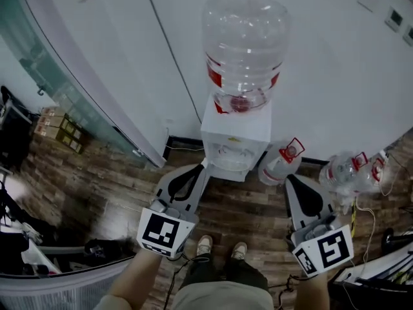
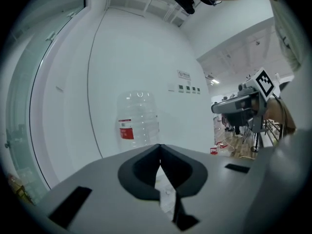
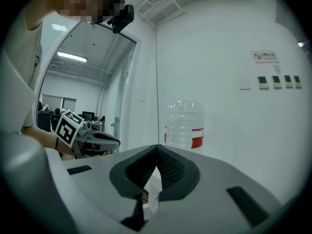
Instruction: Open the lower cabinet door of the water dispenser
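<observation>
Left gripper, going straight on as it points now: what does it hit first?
Most likely the water dispenser: the shut left gripper aims at its upper body, just below the bottle. Nothing shows in between; exact height is unclear.

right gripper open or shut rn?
Shut. In the right gripper view, the right gripper has its jaws meeting at the tips with nothing between them. The water bottle stands well beyond them.

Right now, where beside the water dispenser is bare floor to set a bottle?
Free: the wood floor in front of the water dispenser, before the shoes, and left of it toward the glass partition. Crowded: its right side, where spare bottles lie.
</observation>
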